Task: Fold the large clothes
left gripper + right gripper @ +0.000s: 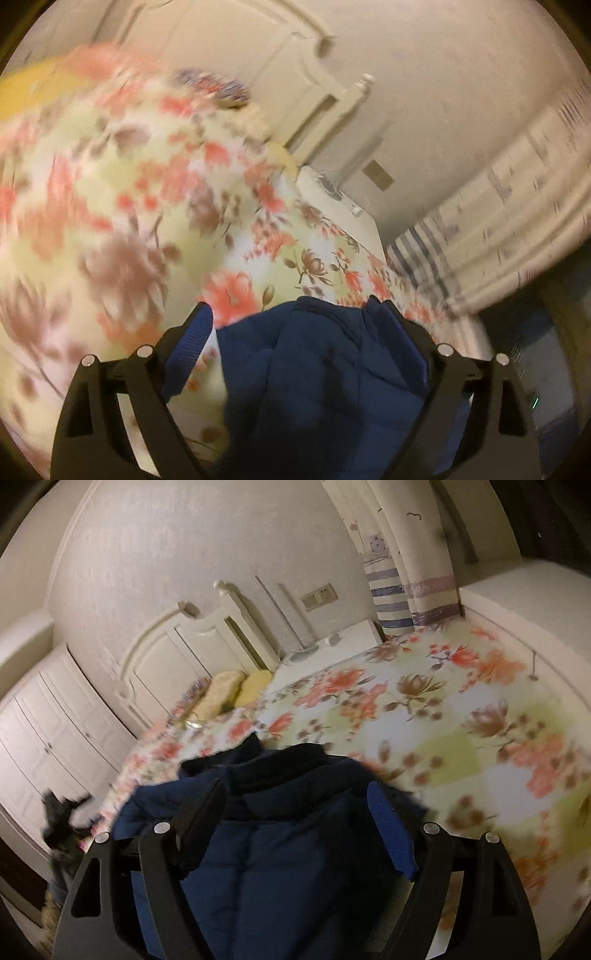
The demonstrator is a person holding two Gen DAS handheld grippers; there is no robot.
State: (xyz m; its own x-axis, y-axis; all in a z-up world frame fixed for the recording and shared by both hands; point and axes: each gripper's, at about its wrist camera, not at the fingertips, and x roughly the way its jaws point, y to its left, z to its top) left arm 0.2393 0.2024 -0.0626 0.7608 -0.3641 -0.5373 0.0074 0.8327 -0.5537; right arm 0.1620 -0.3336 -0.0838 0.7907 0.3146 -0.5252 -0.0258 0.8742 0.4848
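A dark blue padded jacket [317,369] lies on a floral bedspread [122,206]. In the left wrist view, my left gripper [295,314] stands wide open over the jacket, which bunches up between the fingers and against the right finger [399,332]. In the right wrist view, the jacket [280,849] spreads below my right gripper [299,794], which is also wide open with the fabric lying between its fingers. Neither pair of fingers is pressed together. Both views are blurred by motion.
The floral bedspread [461,716] covers a bed with a white headboard [177,653] and yellow pillows [236,690]. A white nightstand [347,638], striped curtains [391,602] and white wardrobe doors [48,731] stand around it. A dark object [62,819] lies at the bed's left edge.
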